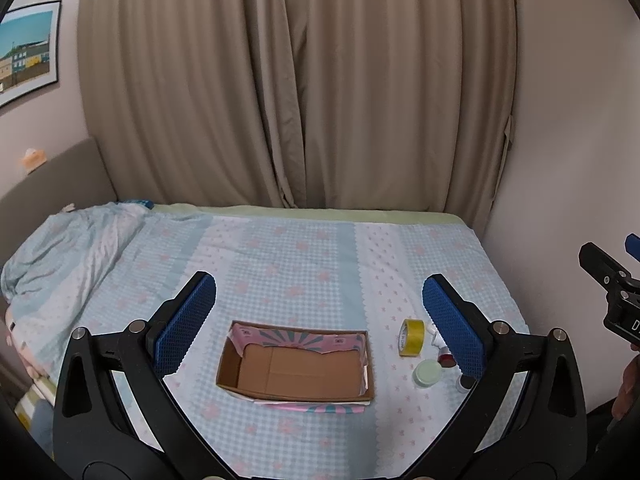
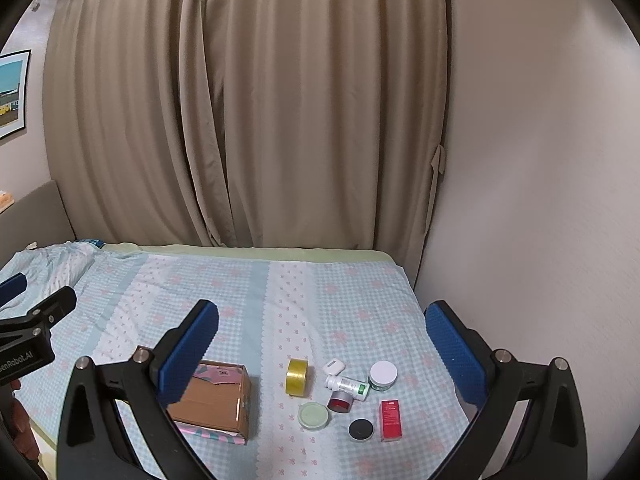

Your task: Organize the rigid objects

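I hold the left gripper [image 1: 319,322] and right gripper [image 2: 322,350] spread wide, gripping nothing, both high over the bed, presumably to survey. The empty cardboard box [image 1: 296,368] sits lower centre; the yellow tape roll [image 2: 297,376], jars and red carton [image 2: 390,419] cluster beside it. Labels are unreadable.

Heavy beige curtains [image 1: 296,80] hang in deep folds across the back wall, fully drawn. A plain pale wall [image 2: 540,160] closes the right side. On the left wall hangs a framed picture [image 1: 28,52] of coloured buildings under a blue sky. A bed [image 1: 304,248] fills the foreground, spread with a pale blue checked sheet with pink flowers; a rumpled quilt [image 1: 68,248] lies bunched beside the grey padded headboard [image 1: 52,176].
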Demonstrator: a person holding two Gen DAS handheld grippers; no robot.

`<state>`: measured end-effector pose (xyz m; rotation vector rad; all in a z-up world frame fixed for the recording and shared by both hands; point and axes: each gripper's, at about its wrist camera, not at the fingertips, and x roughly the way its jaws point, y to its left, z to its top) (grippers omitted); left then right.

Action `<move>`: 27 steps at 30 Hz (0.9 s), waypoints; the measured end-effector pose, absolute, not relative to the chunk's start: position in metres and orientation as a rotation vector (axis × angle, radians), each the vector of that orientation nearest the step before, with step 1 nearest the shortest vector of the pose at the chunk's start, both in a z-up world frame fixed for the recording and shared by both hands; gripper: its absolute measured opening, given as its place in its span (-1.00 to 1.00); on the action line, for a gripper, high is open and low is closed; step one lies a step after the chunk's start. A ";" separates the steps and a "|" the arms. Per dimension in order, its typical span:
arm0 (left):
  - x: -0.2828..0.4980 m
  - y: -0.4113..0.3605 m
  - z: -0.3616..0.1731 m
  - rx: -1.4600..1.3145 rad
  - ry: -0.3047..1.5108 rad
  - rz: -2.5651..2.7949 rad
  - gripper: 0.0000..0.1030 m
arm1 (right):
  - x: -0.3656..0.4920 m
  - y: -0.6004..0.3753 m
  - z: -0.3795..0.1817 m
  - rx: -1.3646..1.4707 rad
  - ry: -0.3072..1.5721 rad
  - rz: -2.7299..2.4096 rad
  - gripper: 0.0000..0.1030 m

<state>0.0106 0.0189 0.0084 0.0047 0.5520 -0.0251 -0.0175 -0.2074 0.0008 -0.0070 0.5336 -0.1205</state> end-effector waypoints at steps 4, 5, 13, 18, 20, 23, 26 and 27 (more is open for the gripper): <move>0.009 0.019 0.009 0.008 0.549 -0.024 0.99 | -0.018 -0.207 -0.003 -0.007 0.530 -0.112 1.00; 0.008 0.019 0.009 0.008 0.549 -0.023 0.99 | -0.017 -0.208 -0.003 -0.006 0.529 -0.110 1.00; 0.006 0.018 0.010 0.011 0.538 -0.013 0.99 | -0.015 -0.211 -0.007 0.004 0.523 -0.093 1.00; 0.004 0.018 0.012 0.013 0.527 -0.011 0.99 | -0.018 -0.208 -0.009 0.007 0.519 -0.083 1.00; 0.004 0.017 0.012 0.014 0.524 -0.011 0.99 | -0.017 -0.208 -0.009 0.007 0.518 -0.083 1.00; 0.003 0.017 0.012 0.020 0.517 -0.012 0.99 | -0.018 -0.207 -0.009 0.007 0.519 -0.084 1.00; 0.003 0.017 0.013 0.019 0.513 -0.014 0.99 | -0.018 -0.206 -0.009 0.005 0.519 -0.086 1.00; 0.001 0.017 0.013 0.019 0.512 -0.015 0.99 | -0.018 -0.207 -0.009 0.005 0.519 -0.085 1.00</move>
